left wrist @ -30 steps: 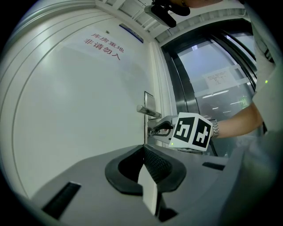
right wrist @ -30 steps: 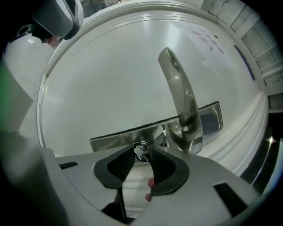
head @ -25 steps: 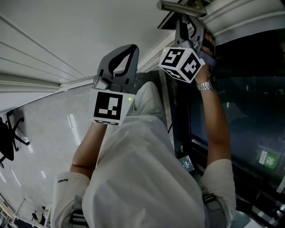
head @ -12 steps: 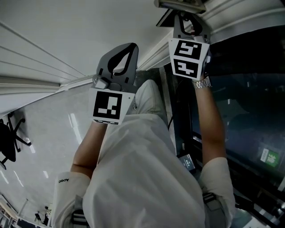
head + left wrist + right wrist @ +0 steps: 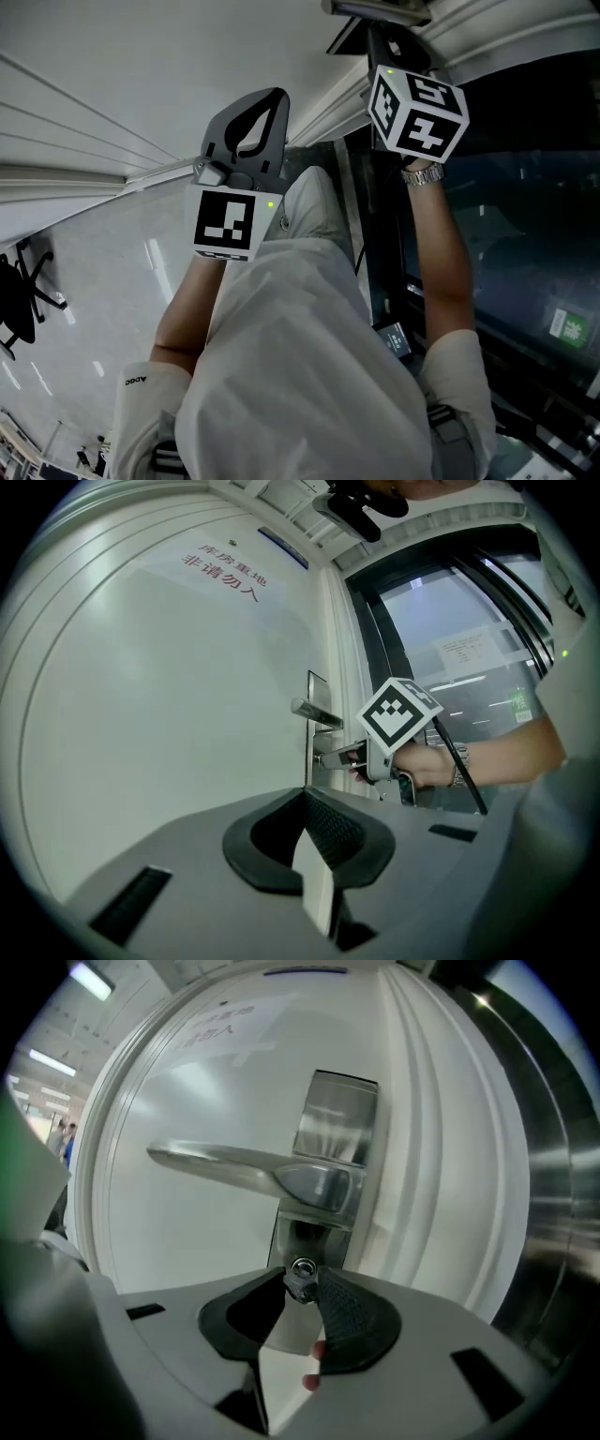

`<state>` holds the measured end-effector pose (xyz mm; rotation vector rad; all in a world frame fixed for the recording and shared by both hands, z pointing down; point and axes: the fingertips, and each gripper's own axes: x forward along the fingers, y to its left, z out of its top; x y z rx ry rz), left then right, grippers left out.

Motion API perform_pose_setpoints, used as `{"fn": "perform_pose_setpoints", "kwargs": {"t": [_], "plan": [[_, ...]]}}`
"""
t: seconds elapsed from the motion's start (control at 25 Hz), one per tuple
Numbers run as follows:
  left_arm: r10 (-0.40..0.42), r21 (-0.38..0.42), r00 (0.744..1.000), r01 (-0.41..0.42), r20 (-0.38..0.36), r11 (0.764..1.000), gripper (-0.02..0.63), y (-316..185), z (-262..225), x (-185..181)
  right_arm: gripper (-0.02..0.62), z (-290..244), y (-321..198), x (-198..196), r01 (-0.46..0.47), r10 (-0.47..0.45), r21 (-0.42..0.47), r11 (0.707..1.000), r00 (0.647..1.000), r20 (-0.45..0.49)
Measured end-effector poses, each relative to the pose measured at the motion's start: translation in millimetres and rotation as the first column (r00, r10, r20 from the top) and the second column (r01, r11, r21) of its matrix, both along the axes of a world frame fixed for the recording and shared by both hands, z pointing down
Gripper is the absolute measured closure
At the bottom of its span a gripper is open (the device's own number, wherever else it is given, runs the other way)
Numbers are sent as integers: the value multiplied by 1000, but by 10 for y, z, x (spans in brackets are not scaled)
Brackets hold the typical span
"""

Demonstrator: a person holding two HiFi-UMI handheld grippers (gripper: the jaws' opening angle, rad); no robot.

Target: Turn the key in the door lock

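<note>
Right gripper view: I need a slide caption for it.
Right gripper clamps the key in the door lock, below the lever handle.

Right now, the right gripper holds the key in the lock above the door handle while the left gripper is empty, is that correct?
Not quite: the right gripper view shows the lock below the door handle, not above. The right gripper does hold the key there, and the left gripper is empty.

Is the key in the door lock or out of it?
In. The key sits in the lock under the handle, its head pinched by the right gripper.
</note>
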<state>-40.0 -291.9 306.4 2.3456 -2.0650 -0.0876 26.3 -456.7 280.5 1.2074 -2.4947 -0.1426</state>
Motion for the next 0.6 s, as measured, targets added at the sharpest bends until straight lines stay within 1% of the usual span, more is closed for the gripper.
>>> {"fn": "perform_pose_setpoints", "kwargs": {"t": [0.08, 0.12, 0.16, 0.2, 0.28, 0.32, 0.36, 0.4, 0.44, 0.48, 0.52, 0.56, 0.6], "plan": [[0, 1, 1000, 0, 1, 1000, 597, -3, 2, 2, 490, 23, -17, 24, 14, 4, -132, 991, 991, 133], [0, 2, 1000, 0, 1, 1000, 597, -2, 2, 3, 573, 37, -27, 42, 25, 20, -207, 978, 977, 212], [-1, 3, 1000, 1, 1, 1000, 597, 0, 1, 2, 584, 45, -34, 56, 35, 40, -263, 964, 960, 276], [-2, 3, 1000, 2, 1, 1000, 597, 4, 1, -1, 584, 46, -37, 65, 40, 54, -289, 957, 949, 311], [-6, 2, 1000, 6, 1, 1000, 597, 15, 7, -11, 584, 46, -34, 78, 36, 67, -293, 955, 941, 333], [-8, 0, 1000, 8, 1, 1000, 597, 23, 11, -16, 584, 50, -32, 84, 39, 80, -312, 949, 929, 361], [-9, -2, 1000, 9, 1, 1000, 597, 30, 12, -19, 584, 54, -32, 91, 54, 105, -355, 933, 904, 414], [-10, -4, 1000, 10, 1, 1000, 597, 35, 10, -19, 584, 56, -33, 97, 86, 143, -418, 904, 862, 487], [-10, -5, 1000, 10, 1, 1000, 597, 37, 4, -17, 584, 54, -36, 102, 133, 194, -486, 864, 802, 565], [-10, -5, 1000, 10, 3, 1000, 597, 37, -4, -14, 584, 50, -40, 107, 191, 252, -544, 817, 731, 635], [-10, -5, 1000, 10, 4, 1000, 597, 38, -10, -13, 584, 49, -47, 110, 249, 306, -584, 772, 660, 686], [-9, -5, 1000, 9, 5, 1000, 597, 39, -11, -12, 584, 52, -53, 109, 300, 351, -608, 735, 599, 719], [-8, -6, 1000, 9, 6, 1000, 597, 41, -6, -12, 584, 60, -58, 105, 337, 384, -620, 708, 553, 739]]}}
